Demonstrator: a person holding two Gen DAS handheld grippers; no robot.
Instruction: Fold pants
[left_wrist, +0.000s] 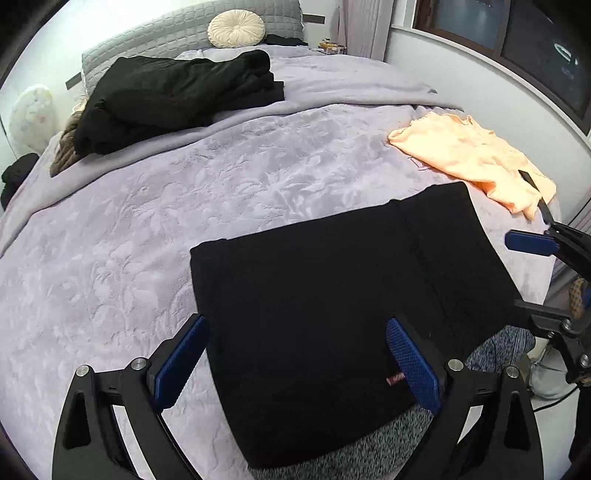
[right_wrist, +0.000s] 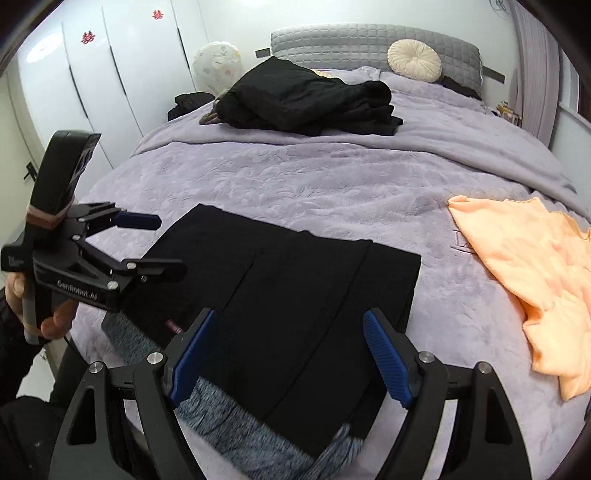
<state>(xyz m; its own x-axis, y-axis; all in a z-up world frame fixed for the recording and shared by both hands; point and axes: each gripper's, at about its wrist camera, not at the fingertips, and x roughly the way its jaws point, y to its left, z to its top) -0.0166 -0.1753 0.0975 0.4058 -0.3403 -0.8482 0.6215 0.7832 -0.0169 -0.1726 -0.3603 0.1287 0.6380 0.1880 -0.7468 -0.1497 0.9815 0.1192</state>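
Observation:
The black pants (left_wrist: 332, 295) lie folded into a flat rectangle near the front edge of the lavender bed; they also show in the right wrist view (right_wrist: 295, 295). A grey fleecy lining (right_wrist: 240, 432) shows along their near edge, and a small red label (left_wrist: 395, 378) sits near that edge. My left gripper (left_wrist: 295, 362) is open and empty just above the pants' near left part. My right gripper (right_wrist: 291, 354) is open and empty above the near edge. Each gripper shows in the other's view, the right (left_wrist: 535, 266) and the left (right_wrist: 147, 240).
A pile of black clothes (left_wrist: 173, 96) lies far back on the bed (left_wrist: 147, 229). An orange cloth (left_wrist: 476, 155) lies to the right of the pants. A round cream cushion (left_wrist: 236, 27) leans on the grey headboard. White wardrobe doors (right_wrist: 110, 74) stand at the left.

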